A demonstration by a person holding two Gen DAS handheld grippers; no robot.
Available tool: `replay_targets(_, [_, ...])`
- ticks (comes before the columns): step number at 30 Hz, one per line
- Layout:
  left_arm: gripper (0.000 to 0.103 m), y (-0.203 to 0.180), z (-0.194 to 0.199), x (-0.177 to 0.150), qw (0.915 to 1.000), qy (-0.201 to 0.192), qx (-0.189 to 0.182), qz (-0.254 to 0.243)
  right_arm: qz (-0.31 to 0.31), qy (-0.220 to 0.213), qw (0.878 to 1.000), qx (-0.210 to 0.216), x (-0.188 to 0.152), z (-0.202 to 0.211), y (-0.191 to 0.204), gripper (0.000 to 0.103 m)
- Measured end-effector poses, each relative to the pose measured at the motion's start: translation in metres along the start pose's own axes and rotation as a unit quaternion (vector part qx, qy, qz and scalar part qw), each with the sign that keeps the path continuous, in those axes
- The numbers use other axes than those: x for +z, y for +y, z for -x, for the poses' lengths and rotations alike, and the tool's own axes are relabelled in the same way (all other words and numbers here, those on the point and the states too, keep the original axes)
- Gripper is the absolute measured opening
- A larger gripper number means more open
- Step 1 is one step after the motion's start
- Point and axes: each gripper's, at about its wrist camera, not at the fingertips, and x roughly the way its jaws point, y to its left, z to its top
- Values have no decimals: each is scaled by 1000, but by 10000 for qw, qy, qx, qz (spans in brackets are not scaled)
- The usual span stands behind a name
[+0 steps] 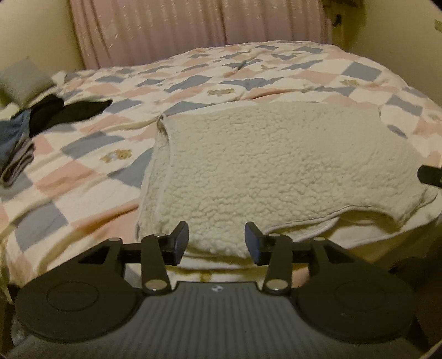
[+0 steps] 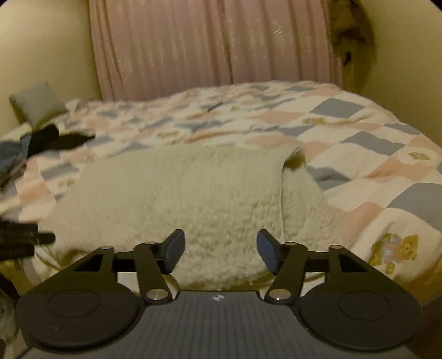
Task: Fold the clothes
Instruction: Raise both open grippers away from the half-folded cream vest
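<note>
A cream fleece garment point(image 1: 265, 165) lies folded on the checked quilt point(image 1: 91, 149) at the bed's near edge; it also shows in the right wrist view point(image 2: 176, 198). My left gripper point(image 1: 216, 243) is open, its fingers on either side of the garment's near left edge, holding nothing. My right gripper point(image 2: 221, 252) is open over the garment's near right edge, also empty. The right gripper's tip shows at the right edge of the left wrist view point(image 1: 431, 176). The left gripper shows at the left edge of the right wrist view point(image 2: 25, 237).
A pile of dark and blue clothes point(image 1: 33, 124) lies at the bed's far left, beside a grey pillow point(image 1: 23, 80). A pink curtain point(image 1: 199, 24) hangs behind the bed. The quilt point(image 2: 373, 171) stretches away to the right.
</note>
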Motion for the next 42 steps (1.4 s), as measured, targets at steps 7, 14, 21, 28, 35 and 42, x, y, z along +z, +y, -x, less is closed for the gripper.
replay_targets(7, [50, -3, 23, -7, 9998, 67, 162, 80, -164, 27, 9998, -110, 0, 23, 9, 89])
replay_targets(14, [61, -4, 49, -14, 9997, -141, 186, 100, -100, 81, 9993, -350, -2, 41, 19, 100])
replay_targets(21, [63, -7, 67, -20, 9995, -249, 172, 107, -223, 199, 9979, -573, -6, 56, 25, 101])
replay_targets(28, [66, -9, 75, -28, 9995, -266, 157, 100, -211, 222, 9976, -623, -16, 67, 25, 101])
replay_targets(35, [69, -7, 78, -29, 9996, -242, 119, 124, -324, 256, 9965, -733, -18, 73, 22, 101])
replay_targets(42, [71, -6, 65, -24, 9997, -64, 38, 217, -349, 307, 9964, -709, -15, 69, 20, 101])
